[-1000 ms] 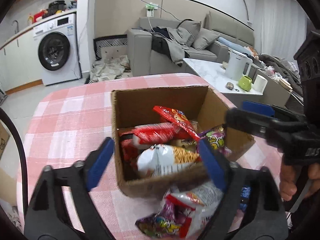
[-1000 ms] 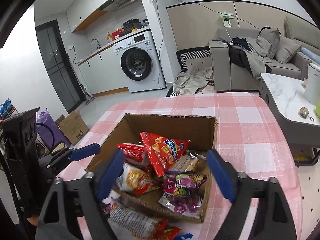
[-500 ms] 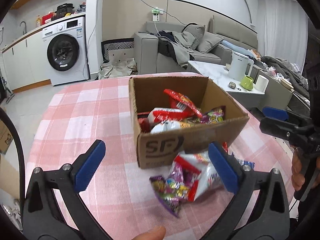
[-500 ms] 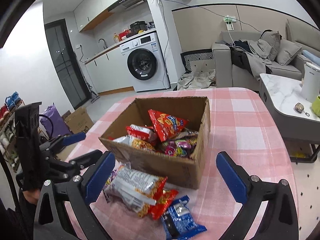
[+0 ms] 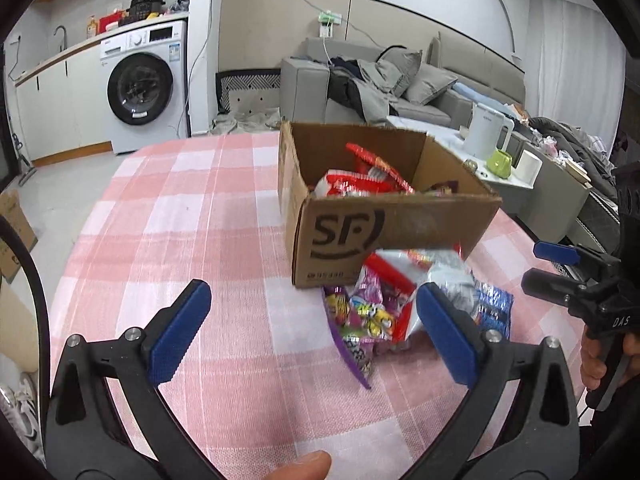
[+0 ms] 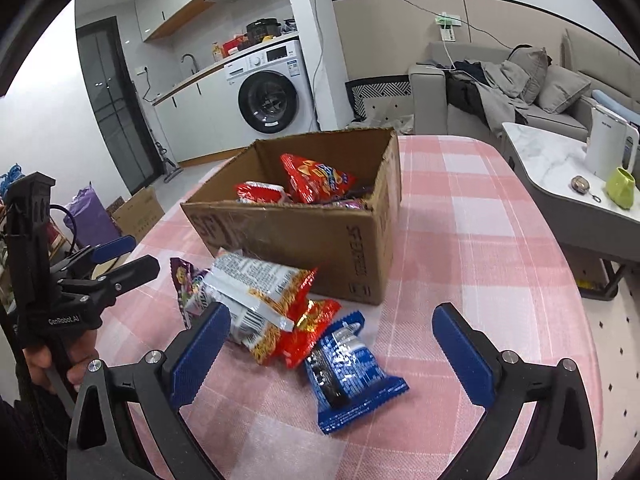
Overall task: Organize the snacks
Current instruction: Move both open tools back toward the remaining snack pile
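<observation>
An open cardboard box (image 5: 384,232) (image 6: 320,240) with several snack packets inside stands on a pink checked table (image 5: 200,220). Loose snacks lie in front of it: a purple candy bag (image 5: 360,320), a white and orange noodle packet (image 6: 256,292), a red packet (image 6: 308,332) and a blue cookie packet (image 6: 348,376). My left gripper (image 5: 312,332) is open and empty, just left of the purple bag. My right gripper (image 6: 328,356) is open and empty, its jaws to either side of the blue packet, above the table.
A marble side table (image 6: 560,160) with a white kettle (image 6: 608,144) and green cup (image 6: 620,188) stands right of the table. A grey sofa (image 5: 380,88) and washing machine (image 5: 144,88) are behind. A cardboard box (image 6: 138,212) sits on the floor left.
Both grippers have pulled back and lowered from above the box. The box now looks farther off and the loose snacks in front of it are in full view.
</observation>
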A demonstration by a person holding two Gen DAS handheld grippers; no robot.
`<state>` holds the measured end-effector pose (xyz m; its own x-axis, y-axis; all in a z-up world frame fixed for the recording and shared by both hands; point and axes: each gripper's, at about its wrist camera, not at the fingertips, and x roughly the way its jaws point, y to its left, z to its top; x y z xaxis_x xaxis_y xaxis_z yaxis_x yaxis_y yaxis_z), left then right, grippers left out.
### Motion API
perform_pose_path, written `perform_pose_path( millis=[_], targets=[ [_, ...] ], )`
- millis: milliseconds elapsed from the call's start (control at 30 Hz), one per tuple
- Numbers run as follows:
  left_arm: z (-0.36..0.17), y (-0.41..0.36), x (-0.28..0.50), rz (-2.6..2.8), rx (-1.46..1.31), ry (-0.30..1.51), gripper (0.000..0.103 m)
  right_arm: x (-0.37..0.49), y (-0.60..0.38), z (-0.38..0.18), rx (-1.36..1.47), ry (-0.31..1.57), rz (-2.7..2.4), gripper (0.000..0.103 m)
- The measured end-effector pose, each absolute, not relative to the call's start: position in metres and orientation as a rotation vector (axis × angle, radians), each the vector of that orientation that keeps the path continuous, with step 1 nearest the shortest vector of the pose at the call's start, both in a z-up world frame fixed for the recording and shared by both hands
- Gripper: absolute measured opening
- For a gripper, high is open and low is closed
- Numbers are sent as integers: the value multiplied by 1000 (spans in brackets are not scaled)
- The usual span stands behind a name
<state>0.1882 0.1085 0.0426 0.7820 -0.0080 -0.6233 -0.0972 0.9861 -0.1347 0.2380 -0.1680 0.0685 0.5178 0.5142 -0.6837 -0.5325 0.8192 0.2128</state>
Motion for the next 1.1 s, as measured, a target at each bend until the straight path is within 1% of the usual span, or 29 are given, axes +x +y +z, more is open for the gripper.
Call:
perform_pose_path(
  millis=[300,667,767,833,1100],
  targets=[
    [27,98,190,68,-116,704,102,237,-163,40,-68,884,613,103],
    [13,95,200,52,-97,758,102,233,-148,15,-243,952,600,102],
    [9,97,203,52,-99,773,102,235,-148,11,-266,957,589,99],
    [6,97,204,47,-98,784,102,237,-148,7,-286,971,594,92],
    [2,98,208,40,-106,788,102,246,-145,-3,-345,963,558,88]
  ],
)
